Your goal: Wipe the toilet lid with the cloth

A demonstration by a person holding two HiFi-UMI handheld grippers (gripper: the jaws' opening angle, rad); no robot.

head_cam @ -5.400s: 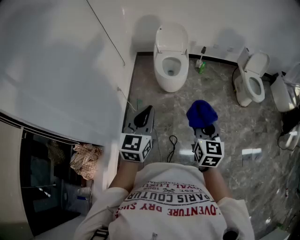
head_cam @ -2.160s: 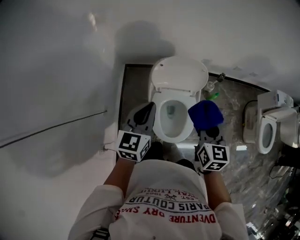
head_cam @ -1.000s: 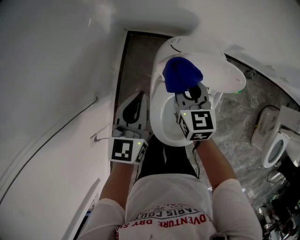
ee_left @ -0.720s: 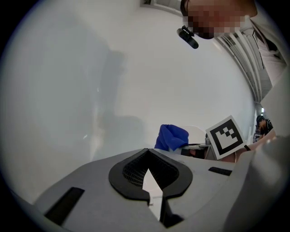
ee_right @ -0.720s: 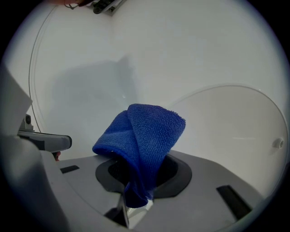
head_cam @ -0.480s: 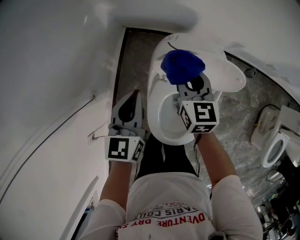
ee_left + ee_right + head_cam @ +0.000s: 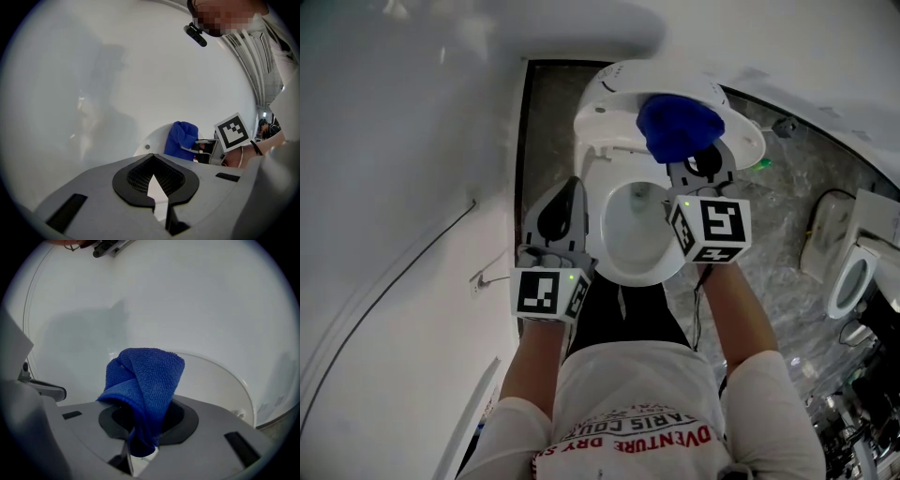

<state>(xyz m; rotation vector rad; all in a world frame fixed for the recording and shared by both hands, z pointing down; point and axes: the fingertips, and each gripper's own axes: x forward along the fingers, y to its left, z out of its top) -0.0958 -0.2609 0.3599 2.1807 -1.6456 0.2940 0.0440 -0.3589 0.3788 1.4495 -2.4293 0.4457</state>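
Right gripper (image 7: 697, 165) (image 7: 140, 448) jaws are pinched on the blue cloth (image 7: 677, 127) (image 7: 146, 380), which bunches up beyond the tips. Cloth looks to sit against the inner face of the raised toilet lid (image 7: 609, 89) (image 7: 220, 376), toward its right side. Left gripper (image 7: 566, 195) (image 7: 158, 206) has its jaws pressed together with nothing between them, and hangs just left of the open bowl (image 7: 630, 246), near the wall. 1 more toilet (image 7: 853, 277) stands well off to the right.
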